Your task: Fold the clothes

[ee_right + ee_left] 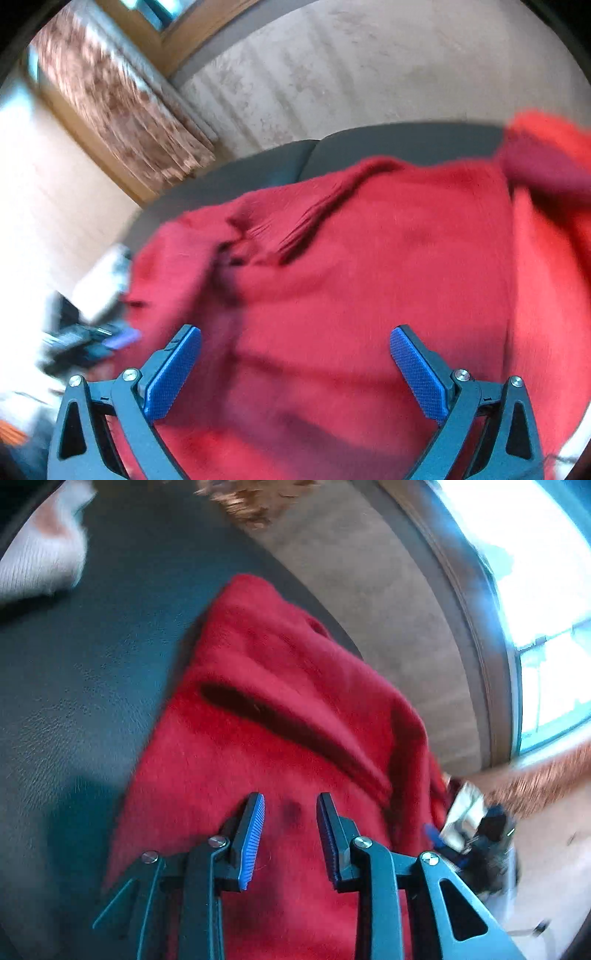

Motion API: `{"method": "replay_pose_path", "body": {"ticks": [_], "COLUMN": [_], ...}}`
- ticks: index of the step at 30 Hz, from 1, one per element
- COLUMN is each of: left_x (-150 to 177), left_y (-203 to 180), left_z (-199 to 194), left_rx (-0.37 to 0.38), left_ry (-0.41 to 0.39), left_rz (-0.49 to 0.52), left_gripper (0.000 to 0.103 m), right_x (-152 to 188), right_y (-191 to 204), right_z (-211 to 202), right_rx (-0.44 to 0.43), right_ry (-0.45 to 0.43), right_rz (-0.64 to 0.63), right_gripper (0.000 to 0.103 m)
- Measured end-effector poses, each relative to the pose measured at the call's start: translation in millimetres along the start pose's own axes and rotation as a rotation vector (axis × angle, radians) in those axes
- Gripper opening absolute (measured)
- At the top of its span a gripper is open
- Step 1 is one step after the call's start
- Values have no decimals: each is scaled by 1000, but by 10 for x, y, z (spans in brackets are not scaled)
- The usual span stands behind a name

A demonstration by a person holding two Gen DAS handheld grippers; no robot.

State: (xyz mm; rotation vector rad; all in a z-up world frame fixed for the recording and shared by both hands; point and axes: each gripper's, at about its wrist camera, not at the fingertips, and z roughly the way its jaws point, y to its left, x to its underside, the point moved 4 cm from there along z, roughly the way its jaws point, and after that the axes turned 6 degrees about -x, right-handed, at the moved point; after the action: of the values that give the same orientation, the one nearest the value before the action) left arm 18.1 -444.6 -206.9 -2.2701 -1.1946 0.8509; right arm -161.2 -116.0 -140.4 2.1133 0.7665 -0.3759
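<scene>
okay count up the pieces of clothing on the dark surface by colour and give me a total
Red: 1, the red knit garment under both open grippers, left gripper and right gripper.
White: 1, a white ribbed cloth at the far corner of the dark surface; too blurred to name further.
Total: 2

left hand-held gripper: parted | right hand-held gripper: spread wide

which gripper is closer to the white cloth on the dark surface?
Left. The left gripper is over the red garment, with the white cloth visible ahead; the right gripper doesn't see it.
</scene>
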Motion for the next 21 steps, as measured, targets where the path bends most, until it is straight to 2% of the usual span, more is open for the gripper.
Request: {"method": "replay_pose_path", "body": {"ticks": [3,5,8,12,14,17,21], "left_x": [94,156,205,279,323,388,474], "left_y": [-51,-85,-63,-28,-16,3,28], "left_z": [-2,-3,-28,-65,-92,-133,-187], "left_rx": [-22,-36,-22,-10,-7,-2,4], "left_ry": [-15,-26,-22,-30,-34,-40,-48], "left_rz": [63,104,85,80,82,85,89], "left_gripper": [29,29,29,29,29,29,29], "right_x": [201,295,417,552,608,652,646], "right_y": [62,137,344,663,697,722,630], "right_z": [-180,-192,-48,317,478,572,603], "right_rx": [-207,-251,-265,-177,-142,-116,-134], "right_ry": [-44,-48,1,83,105,65,11], "right_rz": [124,150,115,-23,-39,-36,34], "right_gripper": [103,103,103,101,99,98,96]}}
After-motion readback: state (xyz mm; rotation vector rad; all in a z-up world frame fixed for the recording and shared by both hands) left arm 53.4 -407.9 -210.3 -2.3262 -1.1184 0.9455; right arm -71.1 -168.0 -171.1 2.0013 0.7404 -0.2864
